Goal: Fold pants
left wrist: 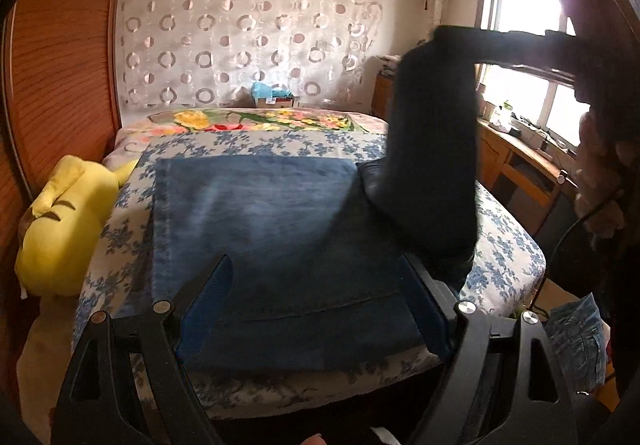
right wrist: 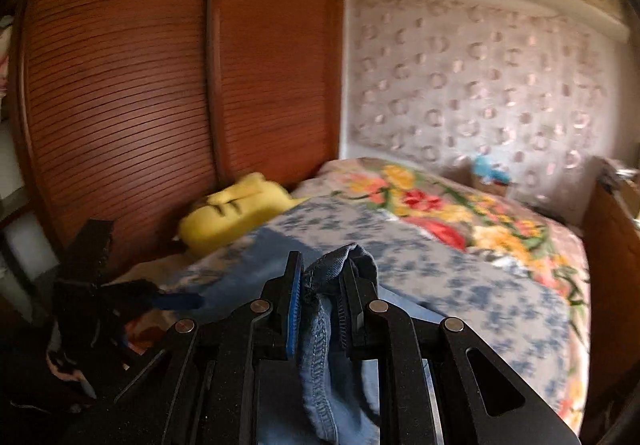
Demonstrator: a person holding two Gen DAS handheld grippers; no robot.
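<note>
While the right gripper holds its fingers clenched on a bunched fold of the denim pants, the cloth hangs down between them toward the camera, its stitched seam showing just beside the blue pad of the left-hand finger. In the left wrist view the left gripper stands with its fingers spread wide and nothing pressed between them. Between and beyond those fingers the pants lie flat on the bed, which is covered with a blue-flowered sheet. To the right of the left gripper's fingers and higher, a dark length of the pants hangs from the right gripper; that gripper shows only as a dark shape against the window, so the exact point of the grip is hard to make out there. A yellow plush toy rests at the bed's edge, well to the left of the fingers, against the wooden wardrobe. Farther ahead of the fingers a bright floral blanket lies across the bed.
</note>
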